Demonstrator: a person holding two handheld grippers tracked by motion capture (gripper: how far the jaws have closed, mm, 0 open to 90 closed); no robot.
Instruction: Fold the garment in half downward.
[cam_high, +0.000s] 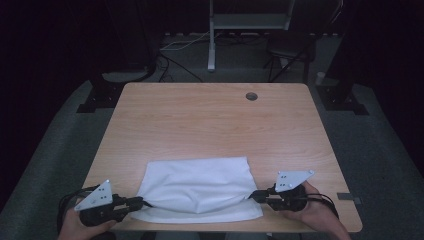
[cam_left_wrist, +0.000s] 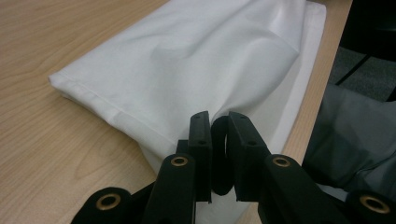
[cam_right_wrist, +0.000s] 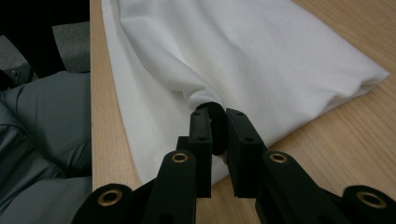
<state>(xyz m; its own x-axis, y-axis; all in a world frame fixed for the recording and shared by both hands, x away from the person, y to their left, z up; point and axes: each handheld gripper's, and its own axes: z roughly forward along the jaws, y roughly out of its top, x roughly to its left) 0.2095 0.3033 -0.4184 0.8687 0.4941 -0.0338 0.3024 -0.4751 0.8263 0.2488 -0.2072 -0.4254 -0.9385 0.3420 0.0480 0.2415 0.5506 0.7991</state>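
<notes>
Tongs (cam_left_wrist: 218, 122) and (cam_right_wrist: 218, 116) pinch cloth (cam_high: 200, 187) ends up close; the high view shows the whole table (cam_high: 210, 120).

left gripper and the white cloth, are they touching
Touching. In the left gripper view, the left gripper has its jaws closed on a pinched fold of the white cloth, which puckers toward the tips.

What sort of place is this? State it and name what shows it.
Probably a lab or recording studio: a bare wooden table with a cable hole, dark surroundings, a metal stand with loose cables on grey carpet.
</notes>
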